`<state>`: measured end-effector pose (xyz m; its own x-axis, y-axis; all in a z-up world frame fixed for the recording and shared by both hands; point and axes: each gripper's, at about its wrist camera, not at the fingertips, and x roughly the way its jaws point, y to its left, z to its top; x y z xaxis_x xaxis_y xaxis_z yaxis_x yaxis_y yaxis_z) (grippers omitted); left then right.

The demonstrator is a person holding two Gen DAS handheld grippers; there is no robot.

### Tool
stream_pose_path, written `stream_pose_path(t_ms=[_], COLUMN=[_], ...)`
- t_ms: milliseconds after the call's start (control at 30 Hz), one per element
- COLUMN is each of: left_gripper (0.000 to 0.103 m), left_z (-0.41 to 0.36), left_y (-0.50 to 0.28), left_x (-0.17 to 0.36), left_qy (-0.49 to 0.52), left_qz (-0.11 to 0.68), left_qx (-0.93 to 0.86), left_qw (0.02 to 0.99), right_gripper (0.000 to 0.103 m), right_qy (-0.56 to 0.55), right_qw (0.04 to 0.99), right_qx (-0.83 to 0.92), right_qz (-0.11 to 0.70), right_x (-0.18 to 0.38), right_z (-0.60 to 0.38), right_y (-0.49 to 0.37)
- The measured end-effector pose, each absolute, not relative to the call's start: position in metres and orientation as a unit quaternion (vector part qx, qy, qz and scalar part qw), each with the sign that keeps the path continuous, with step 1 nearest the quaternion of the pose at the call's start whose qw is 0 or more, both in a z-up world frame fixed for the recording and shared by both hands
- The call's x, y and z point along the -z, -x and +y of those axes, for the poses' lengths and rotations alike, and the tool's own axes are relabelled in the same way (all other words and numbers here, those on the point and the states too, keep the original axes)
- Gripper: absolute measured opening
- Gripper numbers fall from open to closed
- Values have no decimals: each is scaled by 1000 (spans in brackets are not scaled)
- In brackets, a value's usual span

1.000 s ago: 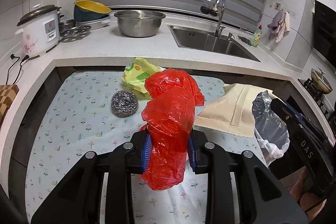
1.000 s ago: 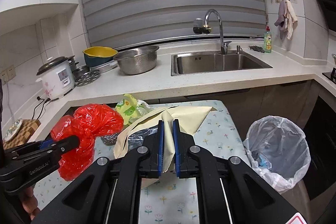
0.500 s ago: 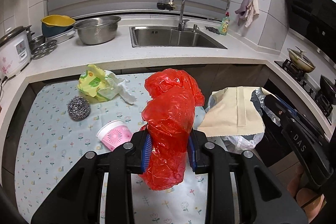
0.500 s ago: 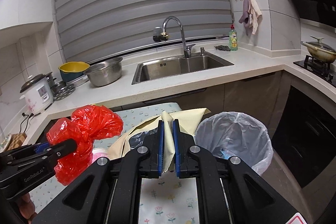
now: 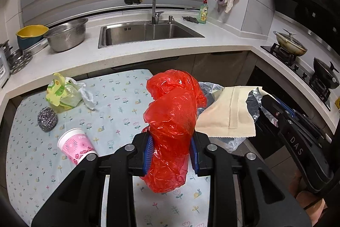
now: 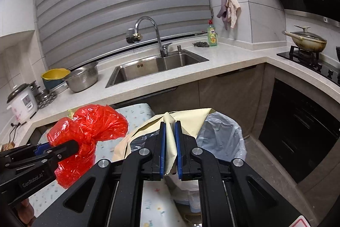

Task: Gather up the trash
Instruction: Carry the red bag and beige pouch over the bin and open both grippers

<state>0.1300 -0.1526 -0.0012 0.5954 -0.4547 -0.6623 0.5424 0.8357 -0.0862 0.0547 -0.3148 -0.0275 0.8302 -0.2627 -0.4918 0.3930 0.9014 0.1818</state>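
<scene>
My left gripper [image 5: 171,154] is shut on a crumpled red plastic bag [image 5: 173,118], held above the right end of the floral table [image 5: 119,99]; the bag also shows in the right wrist view [image 6: 85,133]. My right gripper [image 6: 170,148] is shut on a cream paper sheet [image 6: 187,120], held over the rim of the bin with a clear liner [image 6: 221,137]. The sheet [image 5: 231,112] and the bin [image 5: 255,99] show right of the red bag in the left wrist view. On the table lie a yellow-green wrapper [image 5: 61,93], a steel scourer [image 5: 47,116] and a pink paper cup [image 5: 76,146].
A white counter [image 5: 127,56] with a sink [image 5: 146,32] runs behind the table. A steel colander [image 5: 67,34] and a yellow bowl [image 5: 31,32] stand at its left. A stove with pans [image 5: 291,42] is at the right, with dark cabinets [image 6: 297,124] below.
Both grippers have swung to the right with their loads. The bin now sits just beyond the paper sheet, and the pink cup has come into the left wrist view.
</scene>
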Motion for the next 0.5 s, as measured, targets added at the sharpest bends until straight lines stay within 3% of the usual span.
stream_pose_path(t_ms=[500], left_gripper=[28], left_z=[-241], left_y=[-167], left_x=[50], left_qy=[-97], left_qz=[389], left_qx=[323], left_qw=[857], right_gripper=[8], right_qy=[-164], right_qw=[927], right_qx=[198], right_qz=[274], right_x=[84], right_z=[-375], right_y=[-86])
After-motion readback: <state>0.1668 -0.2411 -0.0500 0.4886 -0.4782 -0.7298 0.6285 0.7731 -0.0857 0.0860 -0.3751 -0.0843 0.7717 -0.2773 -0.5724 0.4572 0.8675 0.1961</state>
